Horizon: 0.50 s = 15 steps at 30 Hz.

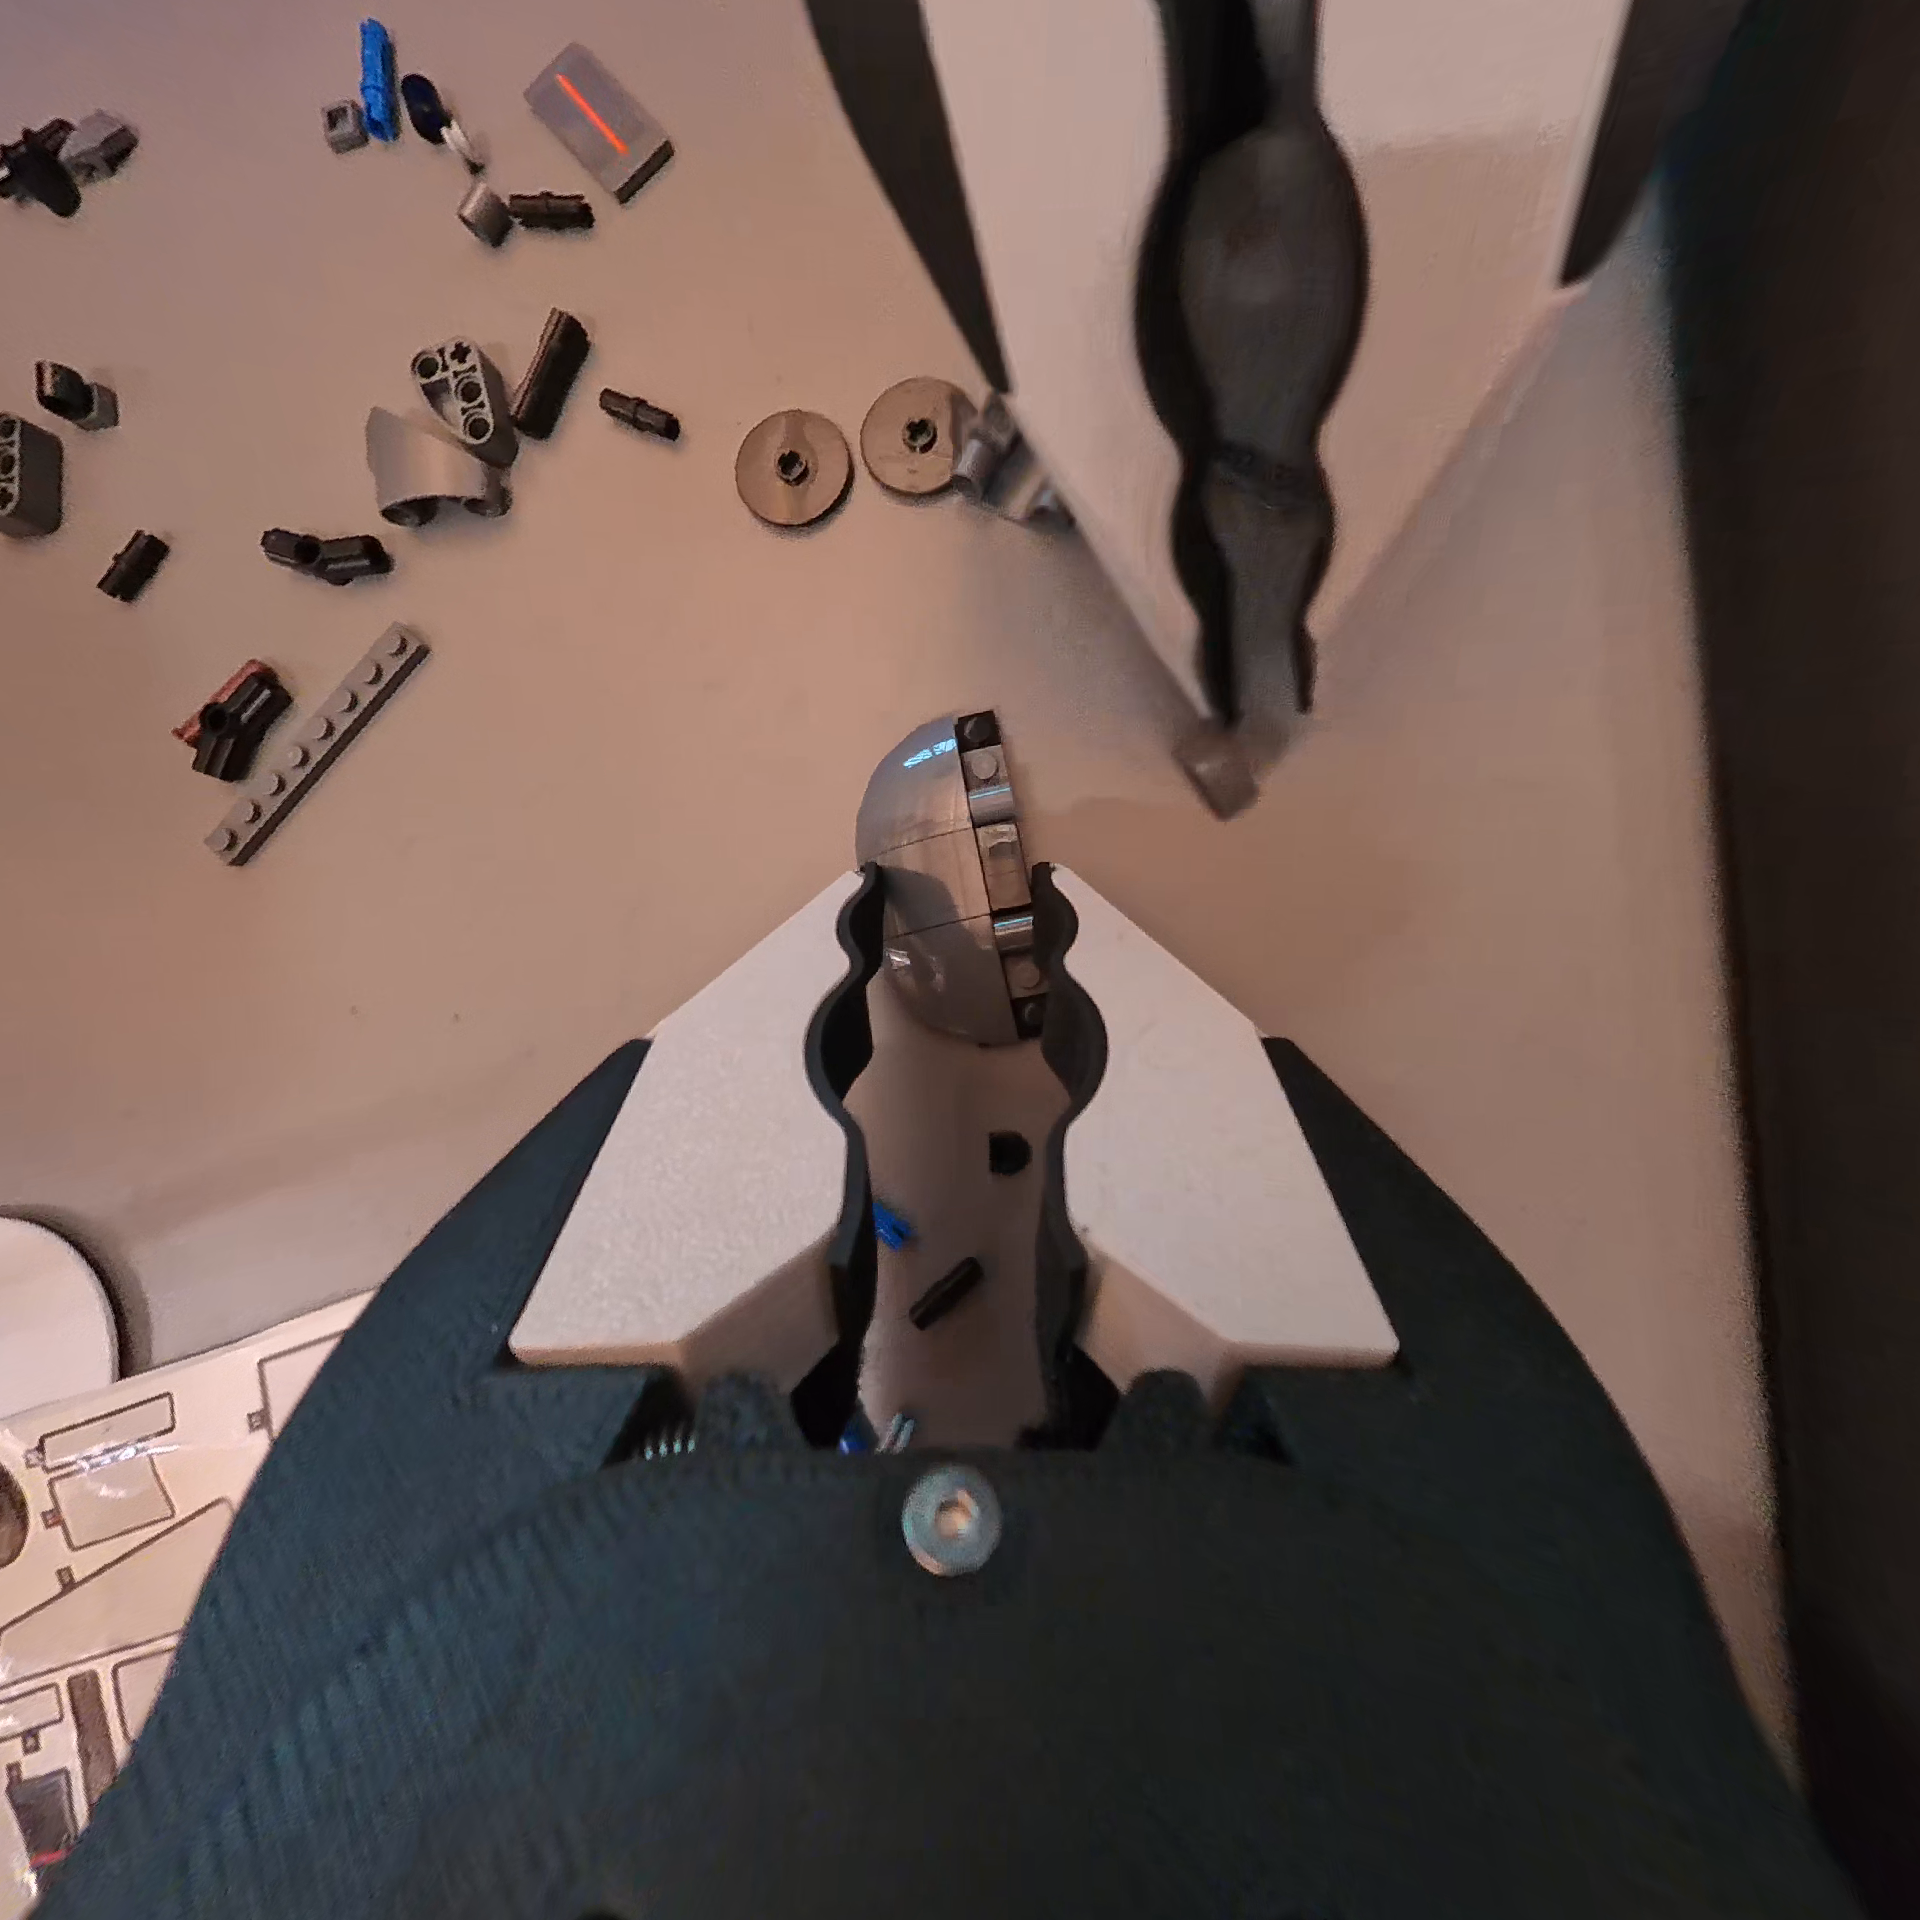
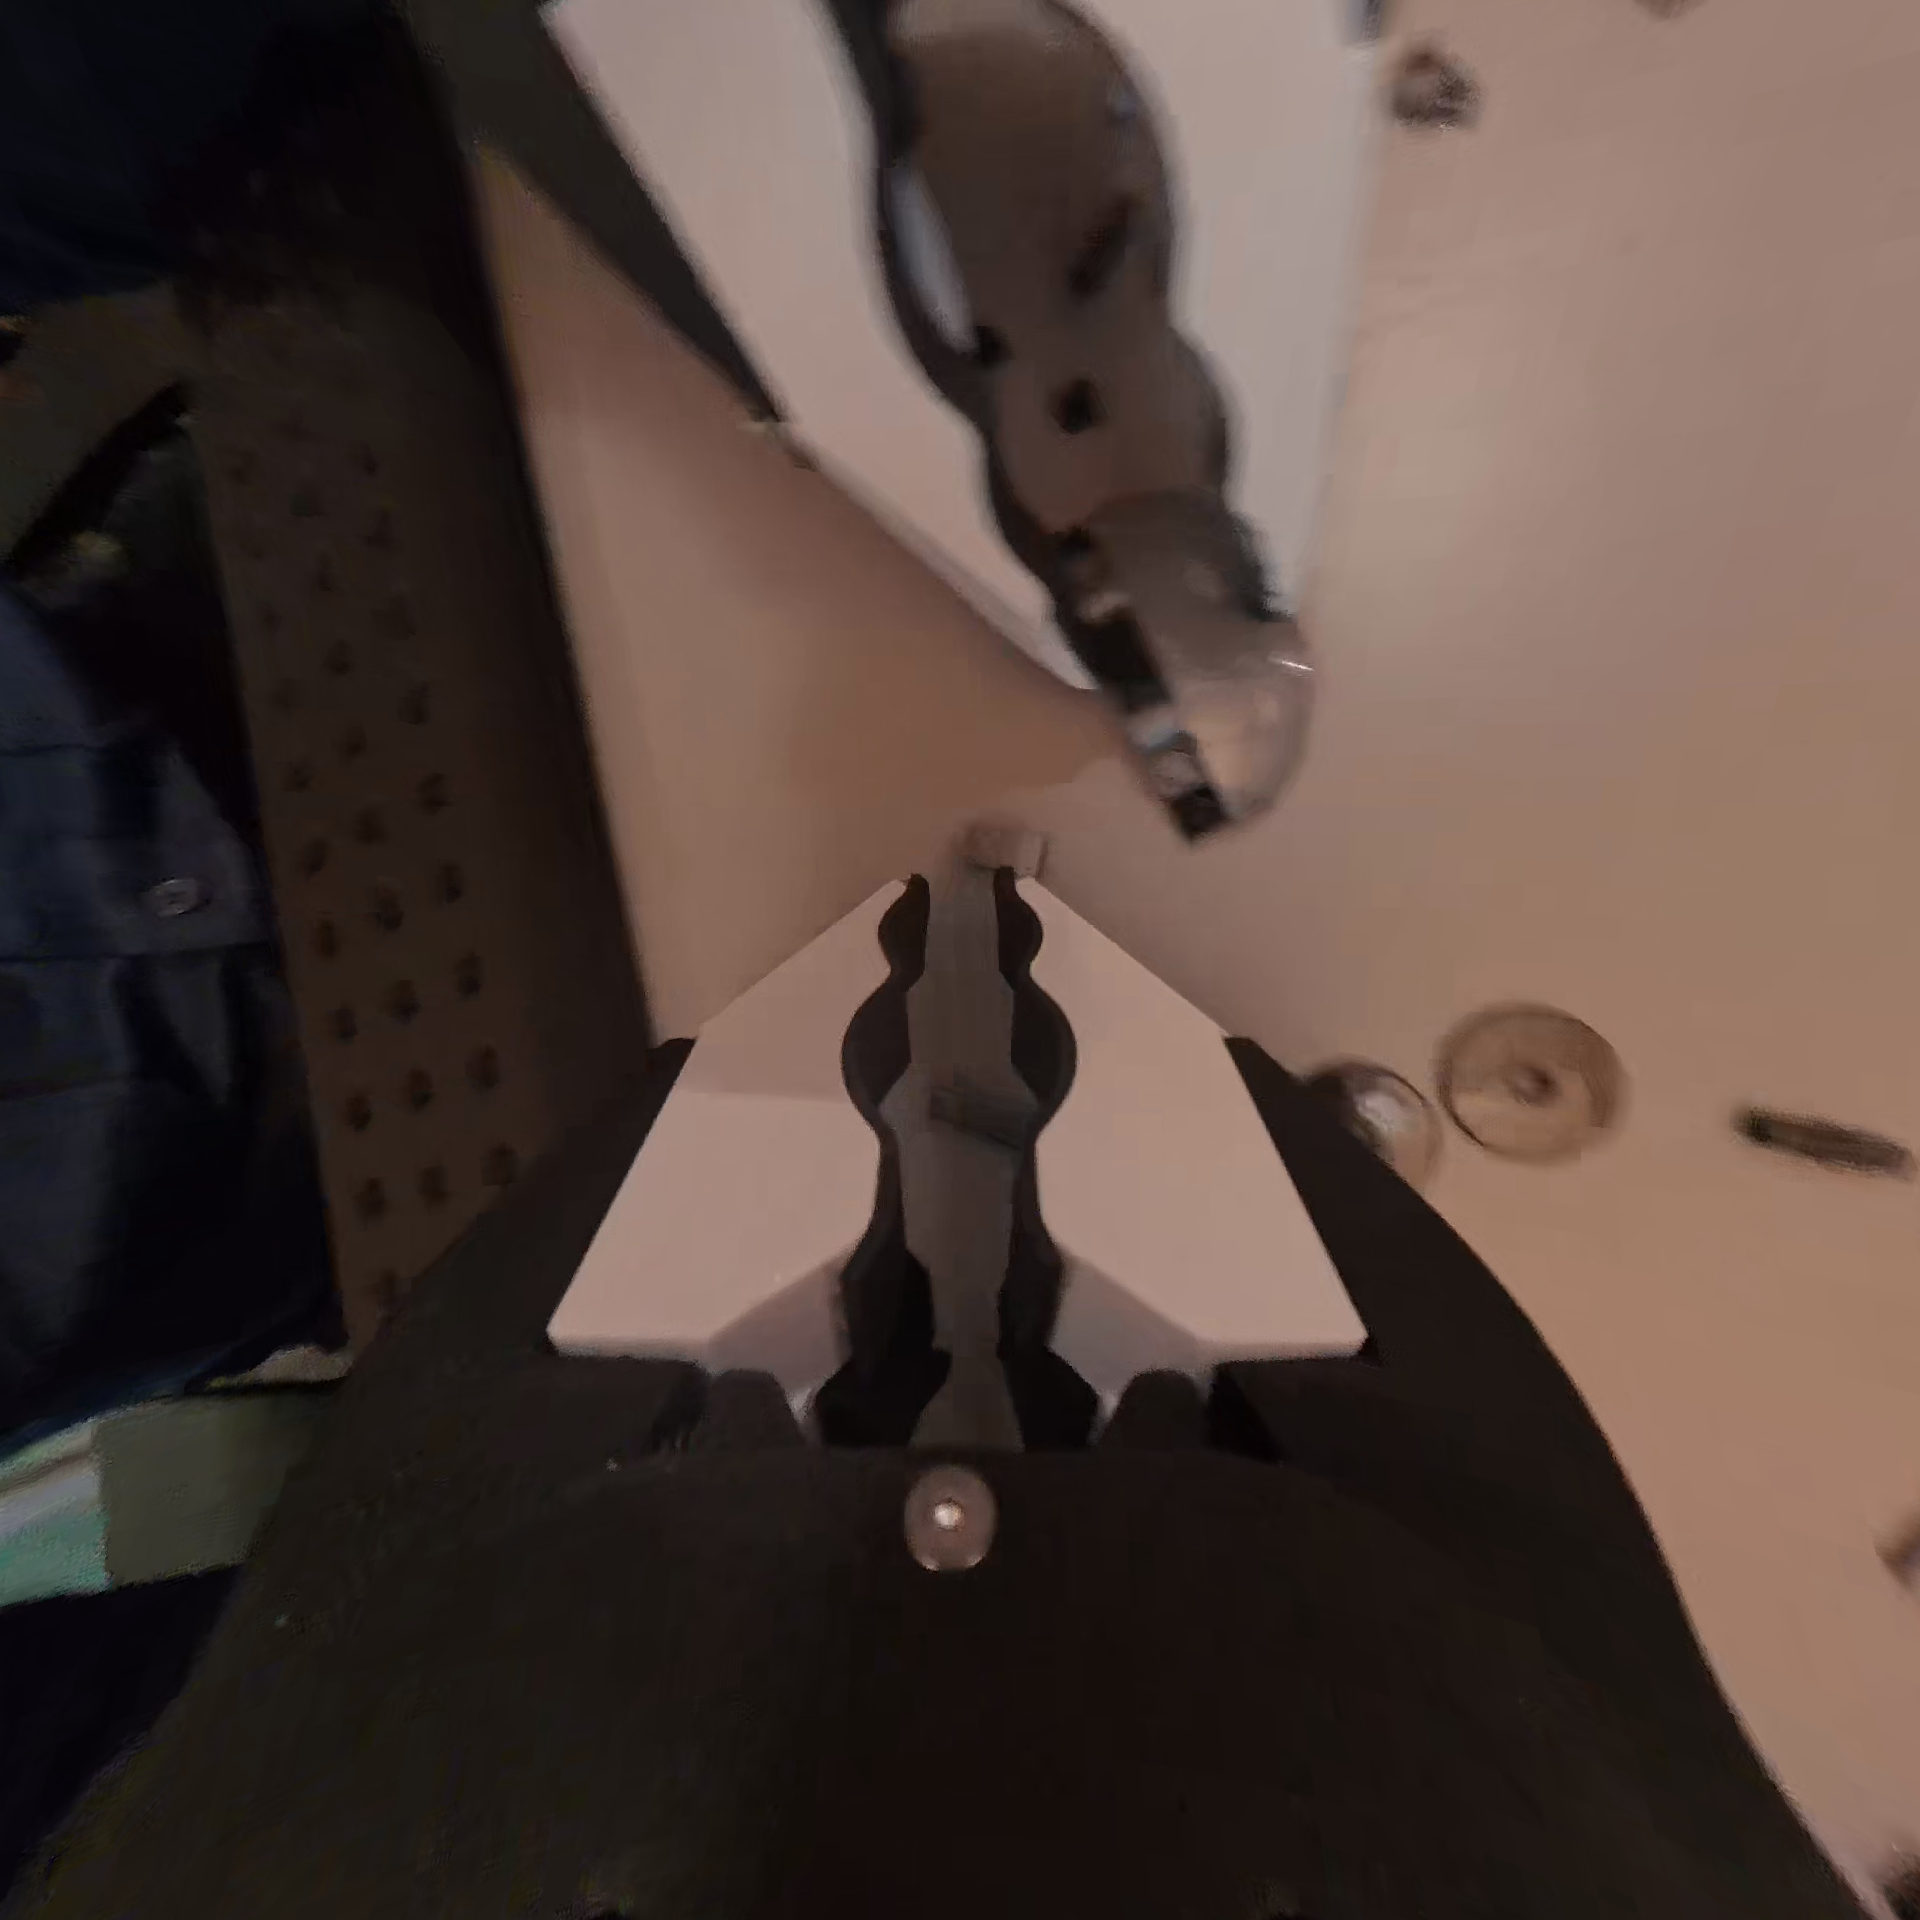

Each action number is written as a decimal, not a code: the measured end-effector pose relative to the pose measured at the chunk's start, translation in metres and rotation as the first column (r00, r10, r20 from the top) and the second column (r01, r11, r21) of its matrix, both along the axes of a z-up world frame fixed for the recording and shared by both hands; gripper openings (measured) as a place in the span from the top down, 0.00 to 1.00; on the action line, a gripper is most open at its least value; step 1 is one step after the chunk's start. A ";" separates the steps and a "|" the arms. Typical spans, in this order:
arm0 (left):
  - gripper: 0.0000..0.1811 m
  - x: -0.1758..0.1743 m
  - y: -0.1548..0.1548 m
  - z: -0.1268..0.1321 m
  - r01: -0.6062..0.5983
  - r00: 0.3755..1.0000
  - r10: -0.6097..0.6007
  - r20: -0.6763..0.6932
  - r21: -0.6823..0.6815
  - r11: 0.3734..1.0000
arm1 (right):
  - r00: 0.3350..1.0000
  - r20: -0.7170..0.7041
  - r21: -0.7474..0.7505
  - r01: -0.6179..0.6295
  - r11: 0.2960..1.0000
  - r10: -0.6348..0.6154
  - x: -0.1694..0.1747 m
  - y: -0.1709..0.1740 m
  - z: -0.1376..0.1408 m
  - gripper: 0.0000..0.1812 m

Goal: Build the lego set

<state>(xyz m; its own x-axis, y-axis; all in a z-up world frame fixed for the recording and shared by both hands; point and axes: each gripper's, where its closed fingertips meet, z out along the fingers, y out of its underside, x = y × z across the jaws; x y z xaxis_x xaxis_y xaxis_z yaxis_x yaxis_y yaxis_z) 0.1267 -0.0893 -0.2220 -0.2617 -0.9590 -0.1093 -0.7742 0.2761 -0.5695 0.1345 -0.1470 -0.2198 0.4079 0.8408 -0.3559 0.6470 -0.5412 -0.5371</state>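
- Our left tool (image 1: 954,883) sits in the middle of the left wrist view. It pinches a gray half ball (image 1: 940,883) made of lego. A strip of dark studs runs down the half ball's flat right side.
- Our right tool (image 2: 961,883) is in the middle of the right wrist view. Its tips are pressed close on a small light gray piece (image 2: 1003,847). This view is blurry, so we cannot tell the piece's shape.
- In the left wrist view the right tool comes down from the upper right, and its small piece is near the half ball but not touching it.
- We think we are at the step of adding this small piece to the half ball.
- Next we would need to line the piece up with the studs, then push it on gently while the left tool holds firm.
- Loose parts lie on the counter (image 1: 623,831) at the upper left: two round gray discs (image 1: 795,464), a long gray plate (image 1: 322,743), black pins and a blue pin (image 1: 376,78).
- A paper booklet (image 1: 114,1507) shows at the lower left.
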 end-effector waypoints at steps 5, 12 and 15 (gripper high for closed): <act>0.85 -0.004 0.004 0.000 -0.009 1.000 0.009 0.000 0.005 1.000 | 1.000 -0.012 0.029 -0.014 0.999 0.014 0.005 0.001 0.004 0.94; 0.85 -0.004 0.004 0.000 -0.010 1.000 0.010 0.005 -0.003 1.000 | 0.969 0.167 0.201 -0.216 0.955 0.184 -0.014 -0.001 -0.006 0.85; 0.85 -0.004 0.004 0.000 -0.008 1.000 0.008 0.003 -0.002 1.000 | 0.970 0.163 0.190 -0.208 0.960 0.178 -0.021 -0.002 -0.006 0.91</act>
<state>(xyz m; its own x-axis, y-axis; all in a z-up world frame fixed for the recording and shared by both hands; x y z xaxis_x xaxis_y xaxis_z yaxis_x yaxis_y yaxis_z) 0.1226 -0.0850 -0.2218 -0.2538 -0.9612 -0.1081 -0.7745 0.2689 -0.5725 0.1137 -0.1491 -0.2263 0.2646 0.9570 -0.1188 0.8061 -0.2871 -0.5175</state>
